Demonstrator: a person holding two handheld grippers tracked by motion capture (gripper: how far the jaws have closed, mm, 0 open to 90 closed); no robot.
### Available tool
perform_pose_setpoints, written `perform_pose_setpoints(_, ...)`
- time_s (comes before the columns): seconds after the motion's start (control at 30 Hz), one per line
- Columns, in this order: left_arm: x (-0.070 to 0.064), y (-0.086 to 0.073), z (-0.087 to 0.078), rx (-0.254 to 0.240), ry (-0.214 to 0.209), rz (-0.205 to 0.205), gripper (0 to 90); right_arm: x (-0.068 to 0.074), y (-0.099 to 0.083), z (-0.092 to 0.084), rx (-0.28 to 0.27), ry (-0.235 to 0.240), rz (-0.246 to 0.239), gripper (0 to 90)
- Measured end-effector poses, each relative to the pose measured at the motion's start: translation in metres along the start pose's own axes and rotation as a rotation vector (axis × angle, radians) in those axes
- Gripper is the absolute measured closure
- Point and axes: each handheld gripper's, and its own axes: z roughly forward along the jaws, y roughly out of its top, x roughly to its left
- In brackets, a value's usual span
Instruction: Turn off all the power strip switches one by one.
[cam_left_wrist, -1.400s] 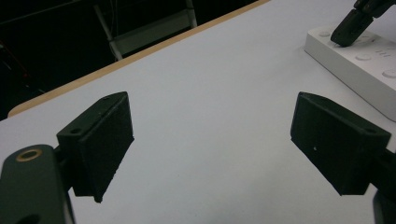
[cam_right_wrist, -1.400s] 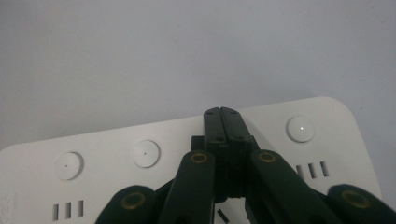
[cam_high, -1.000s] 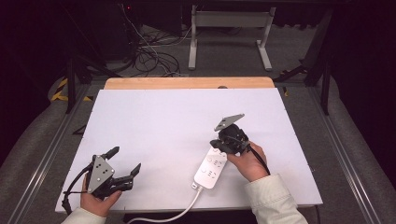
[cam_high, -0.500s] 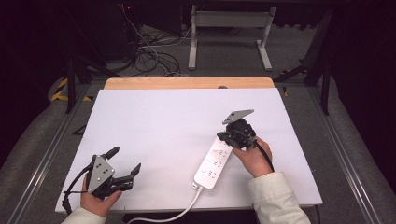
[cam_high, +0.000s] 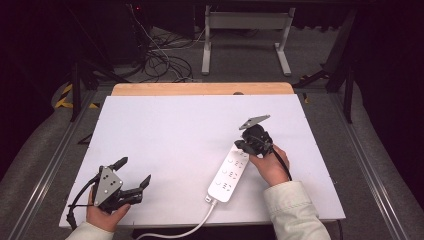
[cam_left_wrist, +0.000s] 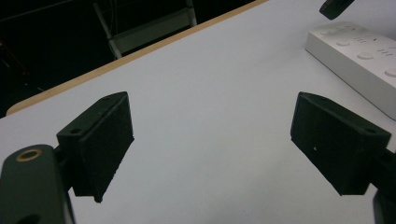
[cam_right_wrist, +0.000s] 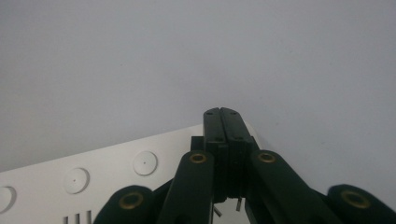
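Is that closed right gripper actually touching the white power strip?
Cannot tell. In the right gripper view the shut right gripper overlaps the far end of the power strip, but no contact or gap shows plainly.

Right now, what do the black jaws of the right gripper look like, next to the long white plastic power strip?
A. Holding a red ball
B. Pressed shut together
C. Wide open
B: in the right gripper view, the right gripper has both black jaws pressed flat together above the end of the white power strip.
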Motion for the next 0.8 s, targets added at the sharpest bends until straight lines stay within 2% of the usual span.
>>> perform_pose_setpoints(0.33, 0.0, 0.0, 0.0, 0.001, -0.001, -0.002, 13.9, 0.001, 0.0, 0.011, 0.04, 0.011, -0.01, 90.0)
perform_pose_setpoints(0.43, 0.0, 0.0, 0.0, 0.0, -0.001, -0.003, 13.8, 0.003, -0.001, 0.013, 0.056, -0.012, -0.025, 90.0)
perform_pose_setpoints(0.8, 0.0, 0.0, -0.001, -0.002, 0.0, -0.001, 13.8, 0.007, -0.001, 0.016, 0.064, -0.009, -0.031, 90.0)
